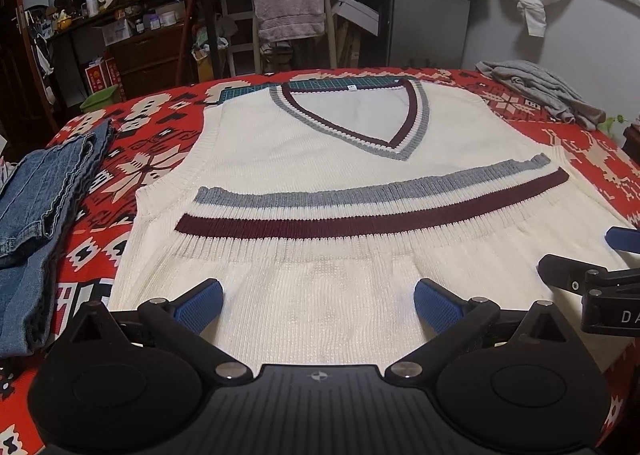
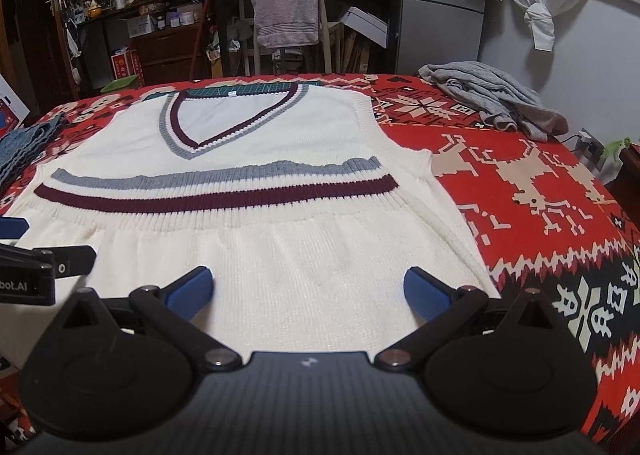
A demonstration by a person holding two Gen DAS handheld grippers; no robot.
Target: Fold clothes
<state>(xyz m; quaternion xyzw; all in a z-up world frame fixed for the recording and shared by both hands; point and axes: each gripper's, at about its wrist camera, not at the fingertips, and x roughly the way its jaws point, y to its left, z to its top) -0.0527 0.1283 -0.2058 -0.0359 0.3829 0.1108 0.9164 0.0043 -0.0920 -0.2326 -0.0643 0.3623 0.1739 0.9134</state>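
my left jaws (image 1: 318,301) and right jaws (image 2: 308,289) both gape wide and hold nothing, side by side over the near folded edge of the cream knit v-neck vest with grey and maroon stripes (image 1: 320,159). it lies flat on the red patterned tabletop (image 2: 520,175), hem doubled up toward the neckline, long axis running away from me, each arm equally near.

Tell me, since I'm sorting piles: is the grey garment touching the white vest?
Apart. The right wrist view shows patterned red tablecloth between the crumpled grey garment and the white vest.
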